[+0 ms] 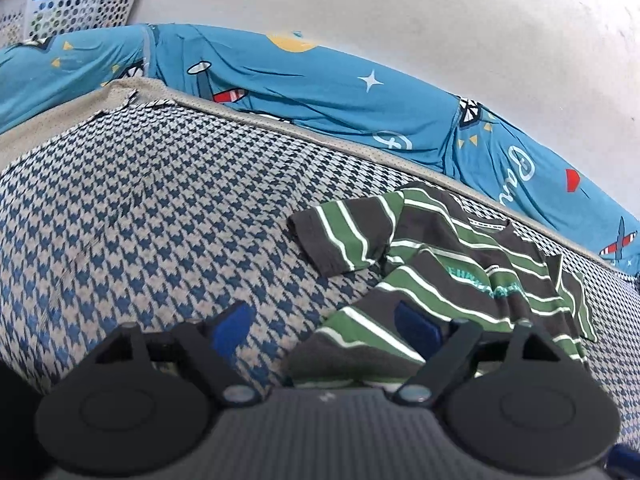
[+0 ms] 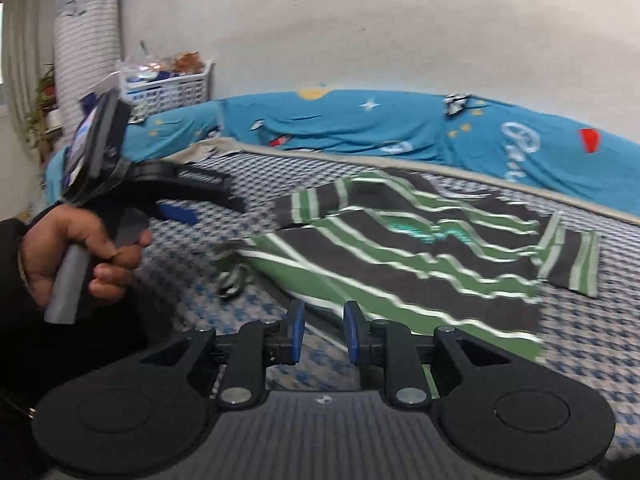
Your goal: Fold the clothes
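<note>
Left wrist view: the left gripper (image 1: 326, 322) is hovering low over a bed (image 1: 140, 208) covered in a blue-and-grey houndstooth cloth. Its jaws are standing wide apart and gripping nothing; one blue pad (image 1: 232, 326) is sitting over bare cloth and the other over the near hem of a shirt (image 1: 452, 276). That shirt, dark grey with green and white stripes, is lying spread and wrinkled on the right part of the bed, one sleeve reaching out to the left, the collar towards the far edge. A blue sheet (image 1: 320, 92) printed with planes and stars is running along the far side of the bed, against a white wall (image 1: 400, 8). A white basket (image 1: 84, 4) is standing in the far left corner.

Right wrist view: the right gripper (image 2: 323, 330) is pointing down at the near hem of the shirt (image 2: 400, 264), which is looking blurred here. Its jaws are showing a narrow gap with nothing between them, and the pads are not touching the fabric. To the left, a hand (image 2: 76, 252) is holding the grey handle of the left gripper (image 2: 208, 200), whose fingers are hanging above the bed (image 2: 180, 276) just left of the shirt's sleeve. Behind it the basket (image 2: 168, 88) is sitting beside a striped curtain (image 2: 86, 40).
</note>
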Motion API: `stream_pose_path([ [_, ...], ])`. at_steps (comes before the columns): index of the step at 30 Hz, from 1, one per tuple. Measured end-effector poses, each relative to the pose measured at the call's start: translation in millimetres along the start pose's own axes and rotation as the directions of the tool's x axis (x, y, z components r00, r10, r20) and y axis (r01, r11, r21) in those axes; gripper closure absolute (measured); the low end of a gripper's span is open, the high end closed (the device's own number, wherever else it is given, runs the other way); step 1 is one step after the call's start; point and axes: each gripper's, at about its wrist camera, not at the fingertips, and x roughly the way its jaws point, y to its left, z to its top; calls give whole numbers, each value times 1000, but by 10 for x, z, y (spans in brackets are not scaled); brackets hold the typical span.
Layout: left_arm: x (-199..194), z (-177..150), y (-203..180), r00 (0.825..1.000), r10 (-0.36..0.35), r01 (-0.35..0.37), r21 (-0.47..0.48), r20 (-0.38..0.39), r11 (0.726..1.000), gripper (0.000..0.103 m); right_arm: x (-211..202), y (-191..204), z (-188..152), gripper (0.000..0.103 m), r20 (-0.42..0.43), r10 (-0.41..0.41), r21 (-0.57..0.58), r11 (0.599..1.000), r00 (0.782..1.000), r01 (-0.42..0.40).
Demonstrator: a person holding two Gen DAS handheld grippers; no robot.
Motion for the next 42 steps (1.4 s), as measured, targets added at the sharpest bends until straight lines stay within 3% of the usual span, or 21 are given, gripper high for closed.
stream_pose_path([
  [7,62,211,-53,1000,-5,4,51,15,999,20,382,313,147,82,-21,135,-102,985,991,-136],
  [13,74,324,57,1000,-9,9,23,25,1000,16,763,641,235,82,-63,225,-262,936,972,-234],
  [16,67,338,145,1000,-5,5,-6,22,1000,15,954,780,241,80,-99,237,-348,902,966,-257],
  [18,59,343,194,1000,1,-1,-21,20,1000,15,1076,830,235,73,-123,238,-381,885,963,-267],
  [28,38,339,261,1000,-11,12,-51,23,999,15,1493,881,96,69,-213,179,-576,771,961,-271],
  [37,20,322,258,999,-9,11,-48,31,999,15,1589,763,84,74,-215,177,-568,777,960,-271],
  [39,15,325,265,999,-9,11,-47,34,999,15,1604,720,118,88,-217,178,-532,803,960,-269],
  [42,1,329,275,999,-4,6,-46,45,999,15,1597,662,208,95,-230,204,-419,862,951,-286],
])
